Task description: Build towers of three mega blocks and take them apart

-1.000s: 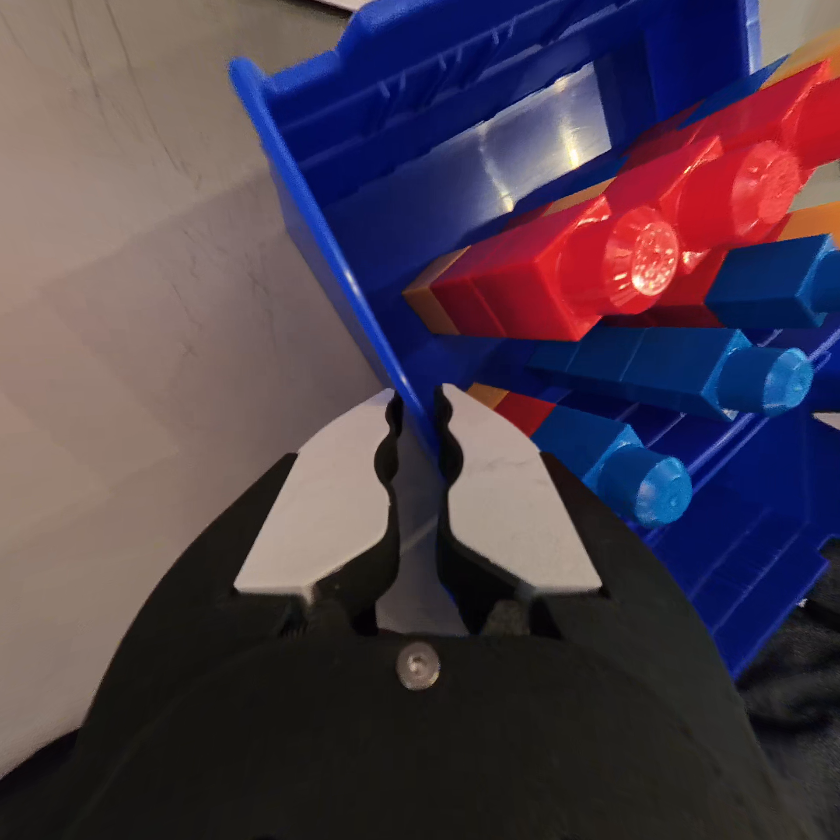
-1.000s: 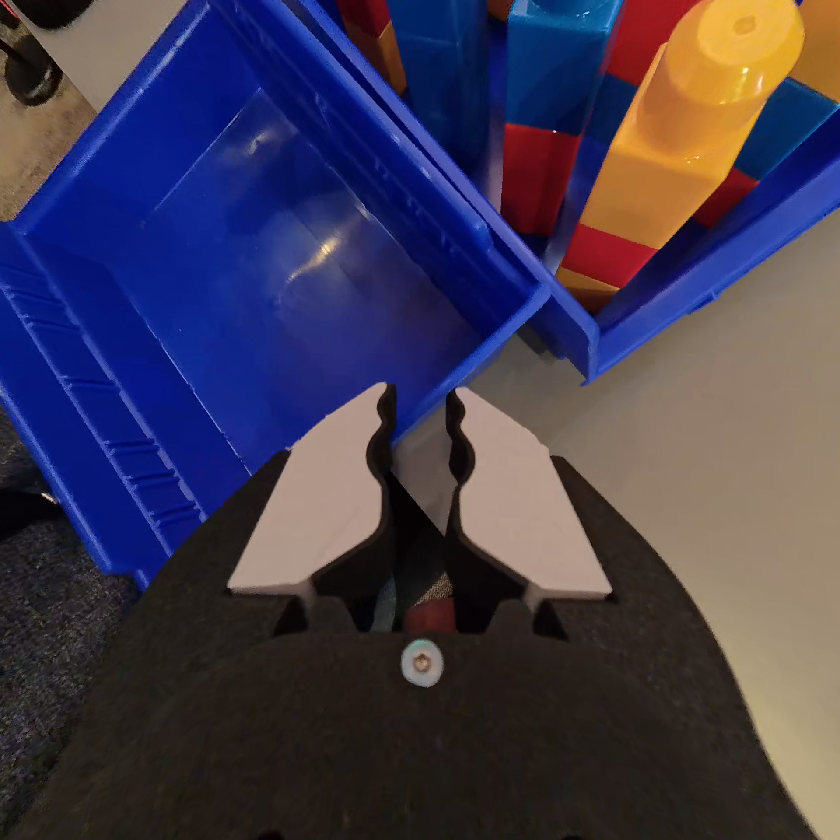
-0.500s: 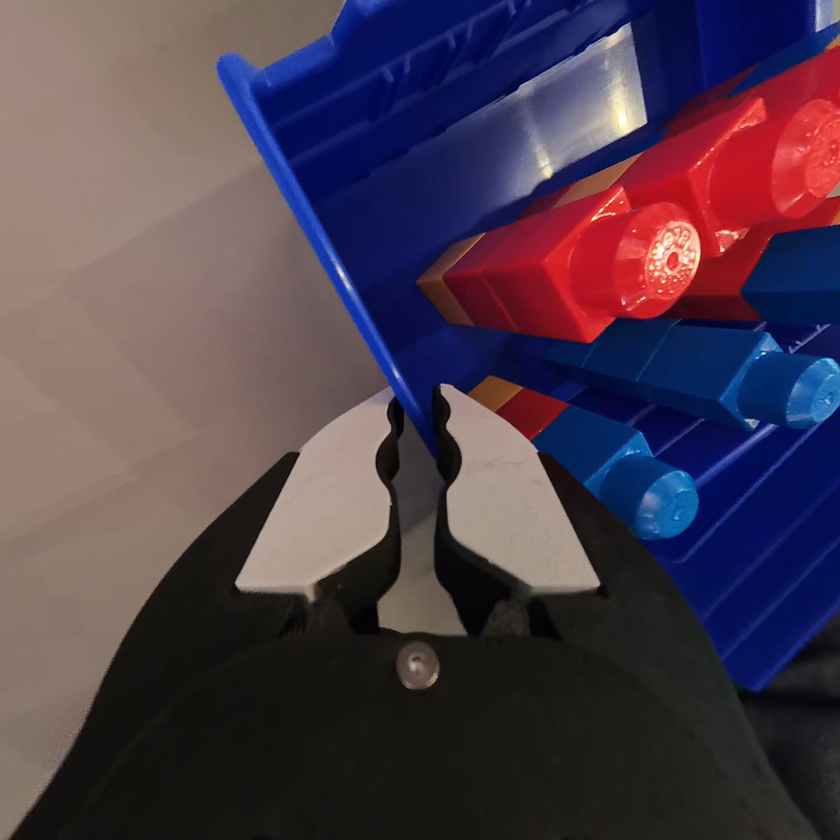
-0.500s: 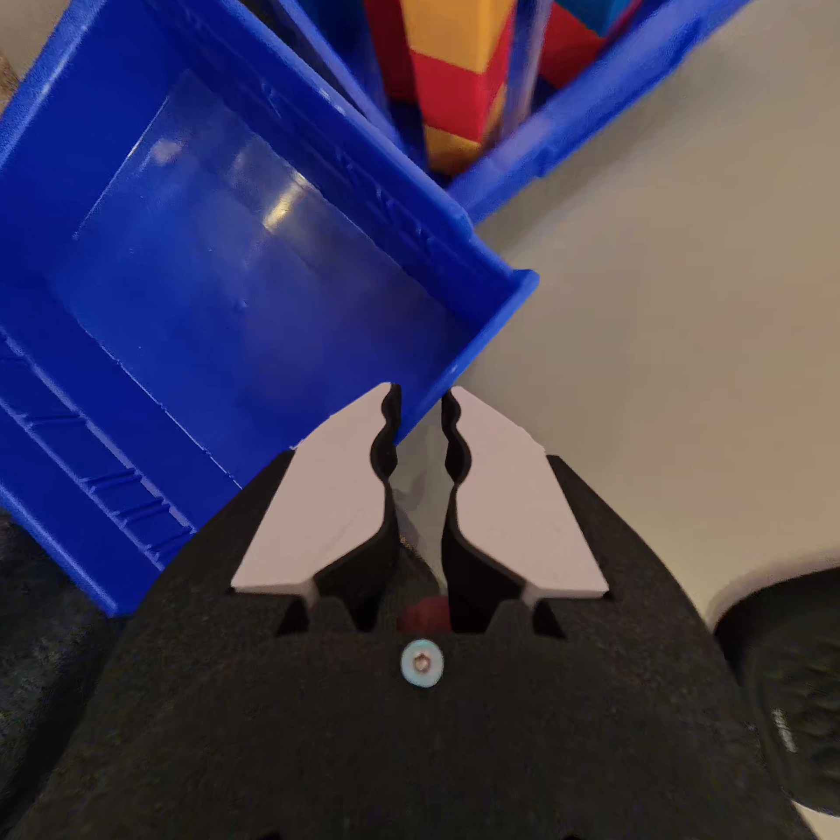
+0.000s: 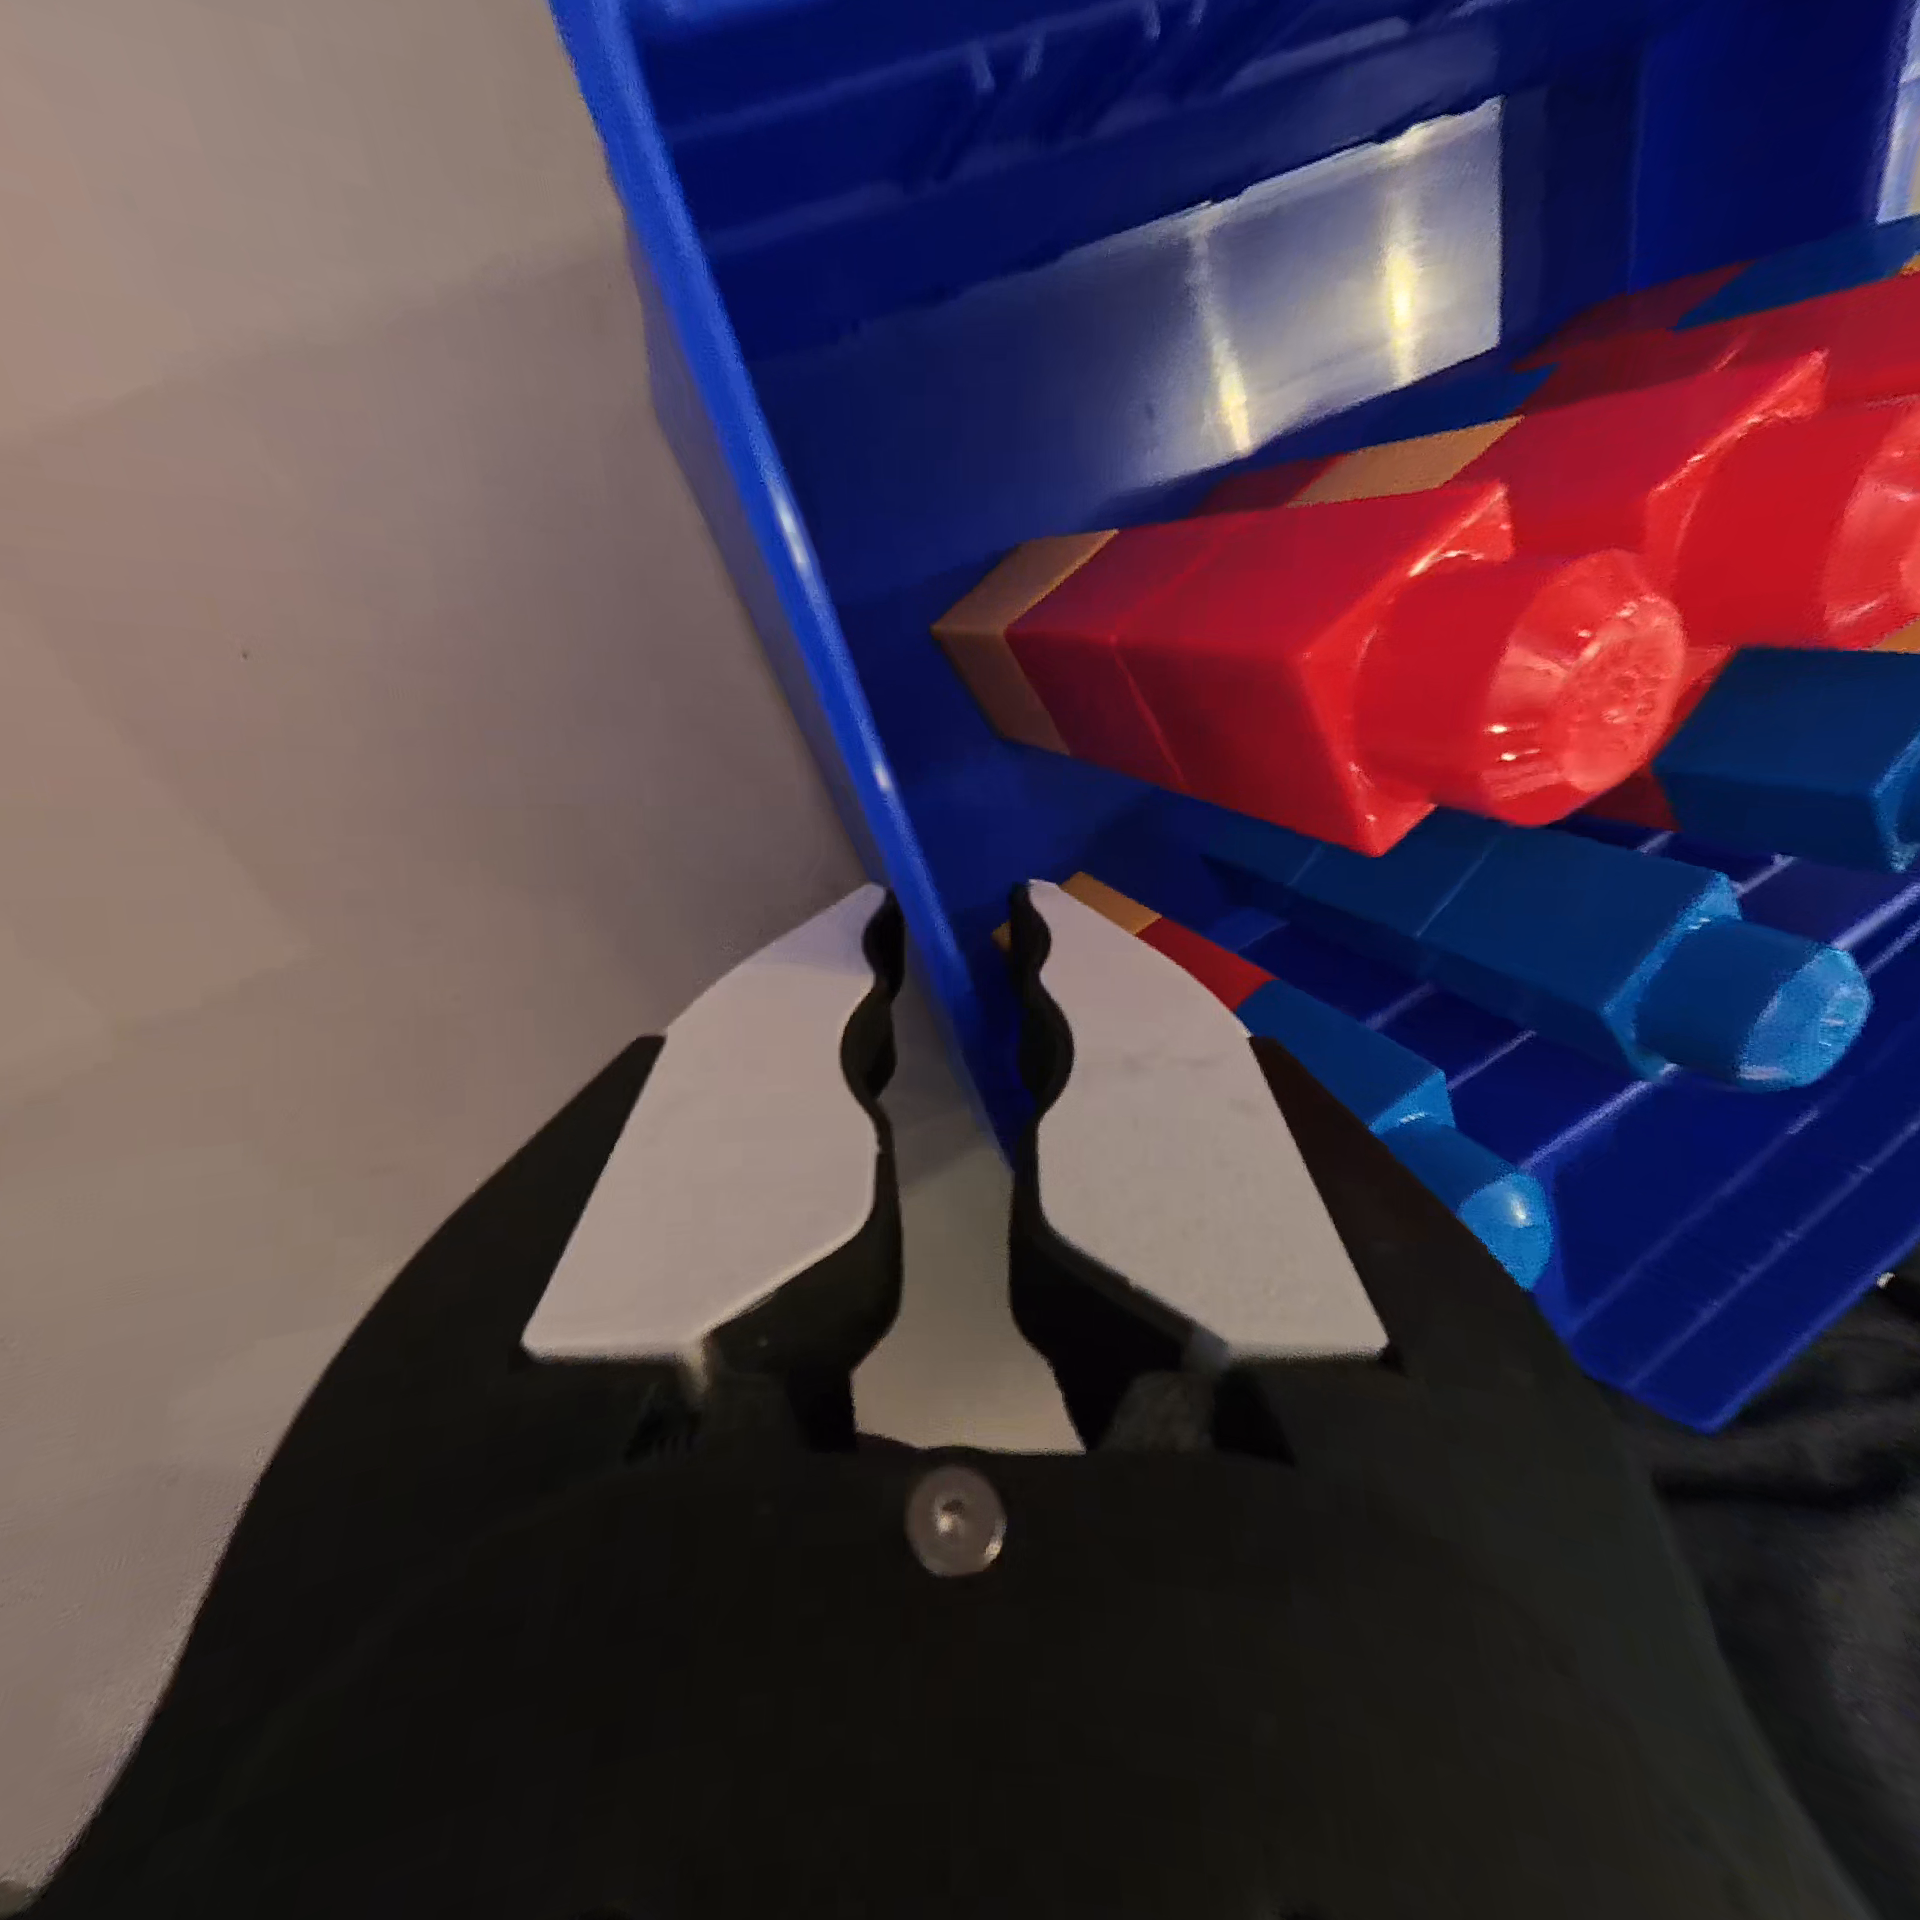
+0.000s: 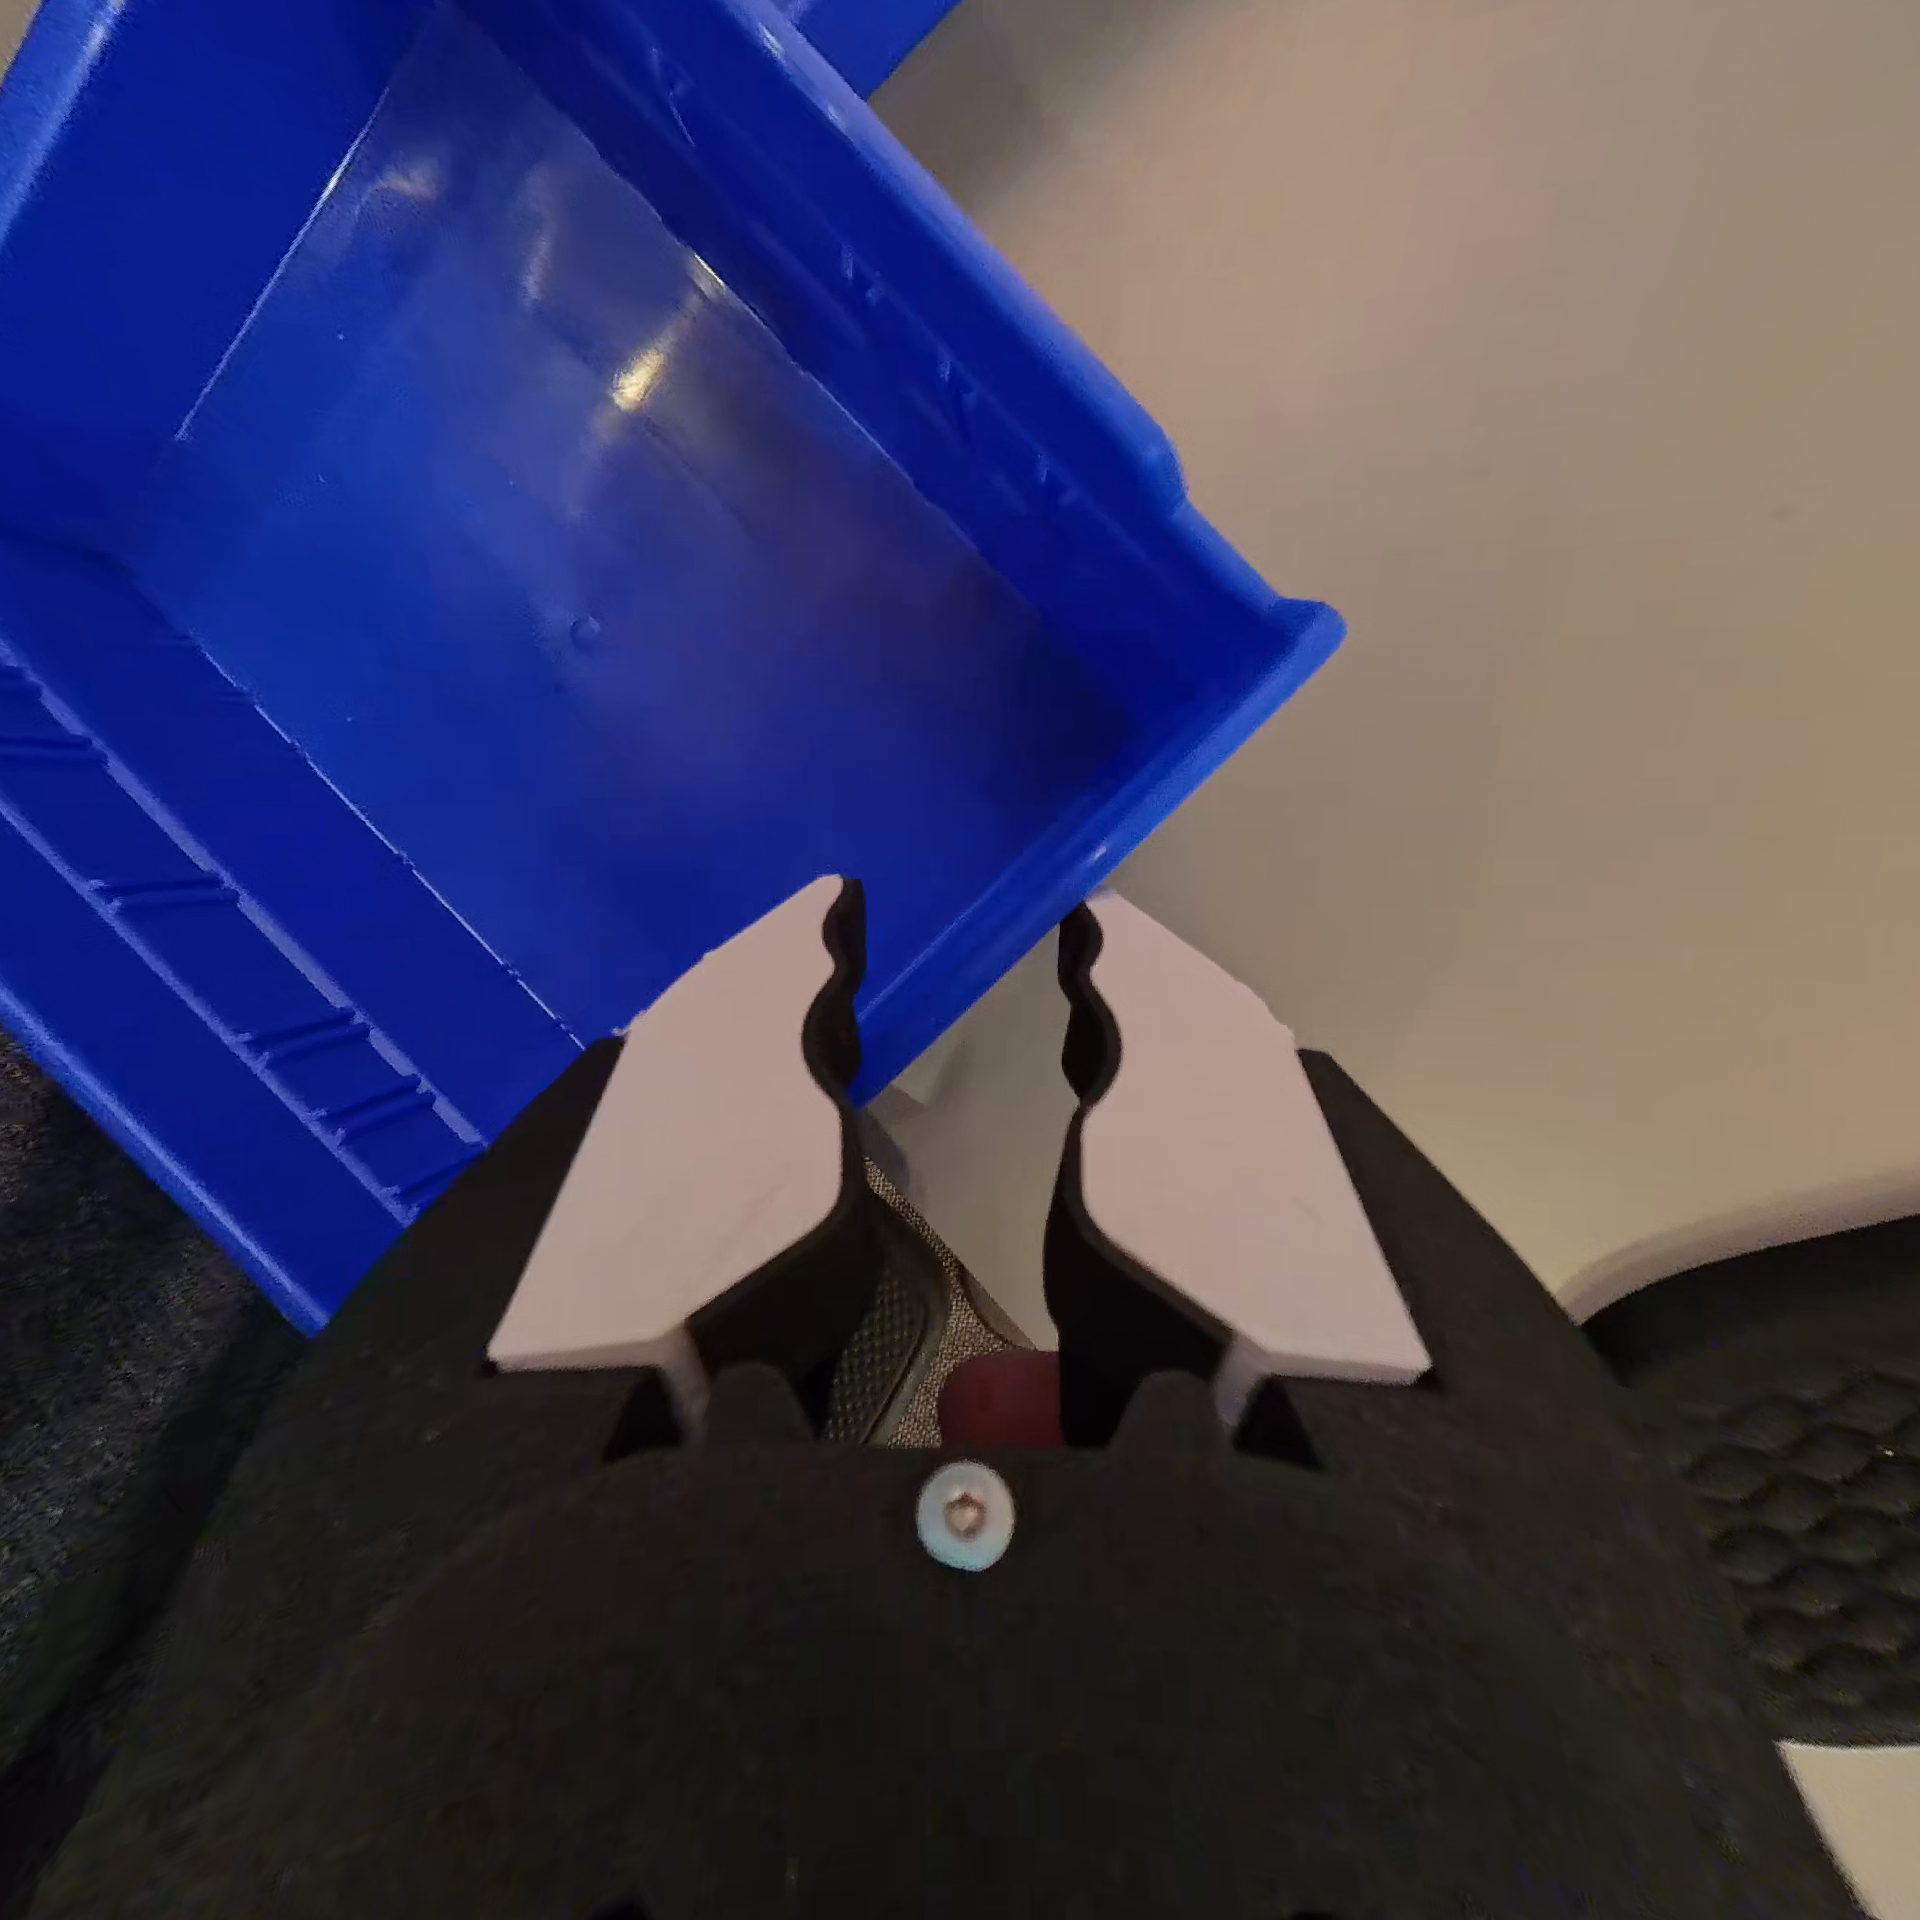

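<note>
The left hand-held gripper (image 5: 951,914) straddles the wall of a blue bin (image 5: 790,582) holding block towers (image 5: 1351,665), its jaws parted and slack. The right hand-held gripper (image 6: 961,914) gapes around an empty bin's rim (image 6: 1174,790) on the desk (image 6: 1558,520), gripping nothing.

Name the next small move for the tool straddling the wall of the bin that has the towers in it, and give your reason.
Probably back the left tool off the full bin's wall. Its fingers stand apart on either side of that wall with a gap showing, so it looks released. Clear of the wall, it could turn to the nearest red-topped tower.
</note>
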